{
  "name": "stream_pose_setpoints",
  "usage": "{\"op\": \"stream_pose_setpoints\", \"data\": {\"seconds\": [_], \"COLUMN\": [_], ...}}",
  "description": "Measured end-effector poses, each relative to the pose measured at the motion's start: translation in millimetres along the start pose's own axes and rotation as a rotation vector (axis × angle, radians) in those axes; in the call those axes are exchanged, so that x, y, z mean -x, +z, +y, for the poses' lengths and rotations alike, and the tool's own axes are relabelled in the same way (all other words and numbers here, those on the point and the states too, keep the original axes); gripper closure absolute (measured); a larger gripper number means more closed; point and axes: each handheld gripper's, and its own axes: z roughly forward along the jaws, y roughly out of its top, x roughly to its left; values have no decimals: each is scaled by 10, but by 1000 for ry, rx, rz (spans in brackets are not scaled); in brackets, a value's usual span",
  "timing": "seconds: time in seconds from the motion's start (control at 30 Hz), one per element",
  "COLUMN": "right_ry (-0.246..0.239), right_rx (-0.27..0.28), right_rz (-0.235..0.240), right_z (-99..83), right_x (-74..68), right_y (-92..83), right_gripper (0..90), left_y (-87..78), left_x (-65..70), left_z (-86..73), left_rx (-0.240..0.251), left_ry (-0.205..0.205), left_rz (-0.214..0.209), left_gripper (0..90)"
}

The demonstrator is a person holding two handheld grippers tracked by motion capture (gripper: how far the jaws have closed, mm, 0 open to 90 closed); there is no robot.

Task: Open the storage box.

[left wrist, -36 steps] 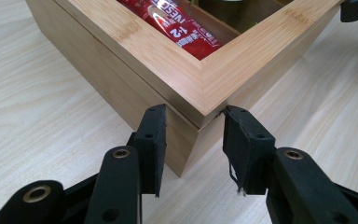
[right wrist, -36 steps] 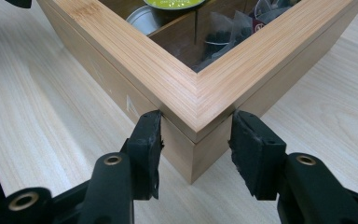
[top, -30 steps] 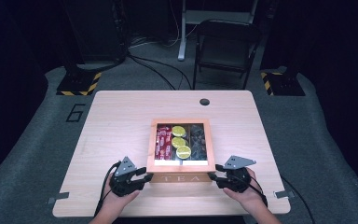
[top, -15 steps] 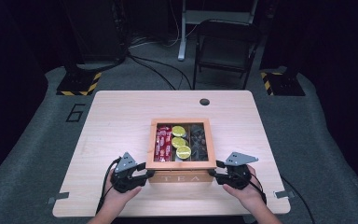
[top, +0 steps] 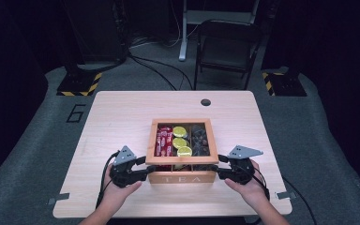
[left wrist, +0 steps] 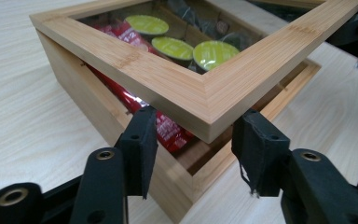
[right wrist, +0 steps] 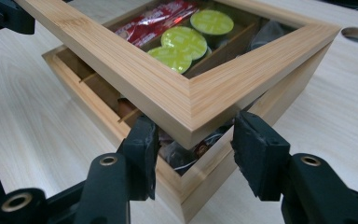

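Note:
A wooden tea box (top: 182, 178) marked TEA stands near the table's front edge. Its glass-paned lid (top: 182, 160) is tilted up at the front, hinged at the back. My left gripper (top: 145, 172) is open at the lid's front left corner (left wrist: 205, 100), one jaw on each side just beneath it. My right gripper (top: 220, 171) is open the same way under the front right corner (right wrist: 186, 102). Through the pane I see red sachets (top: 163, 140), three green capsules (top: 180, 142) and dark packets (top: 199, 138).
The light wooden table (top: 122, 122) has a round cable hole (top: 206, 102) at the back. Behind the table stands a dark folding chair (top: 225, 51), with striped stand bases (top: 77, 84) on the floor at both sides.
The lid's front edge has lifted off the box, opening a gap. Both grippers have risen slightly with it at the front corners.

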Motion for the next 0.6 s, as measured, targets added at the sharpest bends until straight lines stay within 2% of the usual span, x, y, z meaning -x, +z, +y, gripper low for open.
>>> {"op": "stream_pose_setpoints", "data": {"seconds": [0.03,0.13,0.23,0.33,0.4,0.6], "right_ry": [6,-6,-29,-31,-35,-32], "right_rx": [0,5,14,21,24,33], "right_rz": [-1,-8,-15,-22,-18,-24], "right_z": [26,102,178,248,285,373], "right_x": [8,40,50,59,75,99], "right_y": [-10,-41,-72,-91,-103,-118], "right_gripper": [507,502,500,498,497,493], "left_y": [-20,-38,-63,-76,-80,-94], "left_x": [-27,-41,-66,-97,-97,-110], "left_z": [45,88,163,220,248,313], "left_rx": [5,17,32,36,38,54], "left_ry": [-14,-22,-27,-25,-42,-25], "left_rz": [-15,-16,-5,3,5,27], "left_gripper": [514,527,536,537,537,532]}}
